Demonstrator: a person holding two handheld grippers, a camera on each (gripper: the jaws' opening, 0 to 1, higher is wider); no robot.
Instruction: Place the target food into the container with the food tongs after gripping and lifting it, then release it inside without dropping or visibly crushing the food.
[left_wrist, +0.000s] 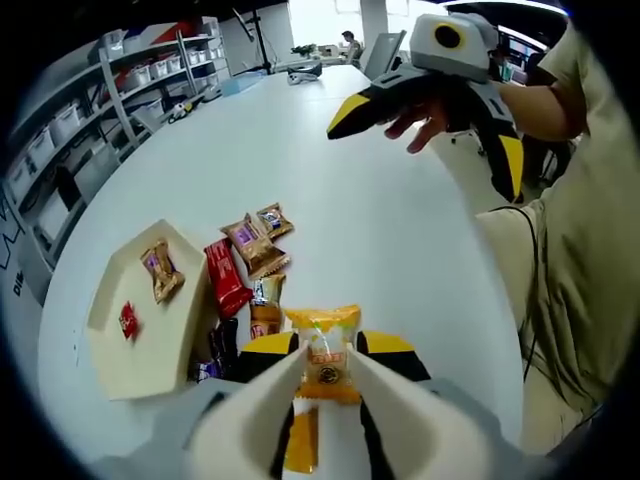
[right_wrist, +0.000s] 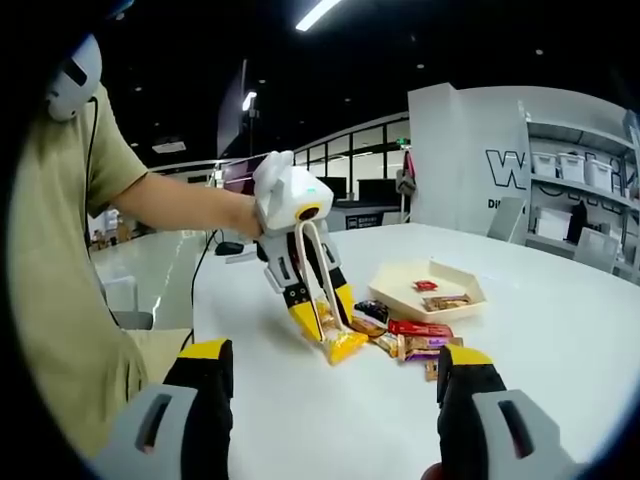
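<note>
Tongs (left_wrist: 300, 400) pinching yellow snack packet (left_wrist: 325, 355), beige tray (left_wrist: 120, 350) left, open table (left_wrist: 400, 230) right

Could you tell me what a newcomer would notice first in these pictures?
The yellow snack packet pinched in the white food tongs that the left gripper holds. Beside it, a pile of wrapped snacks lies next to the beige tray, which holds two.
</note>
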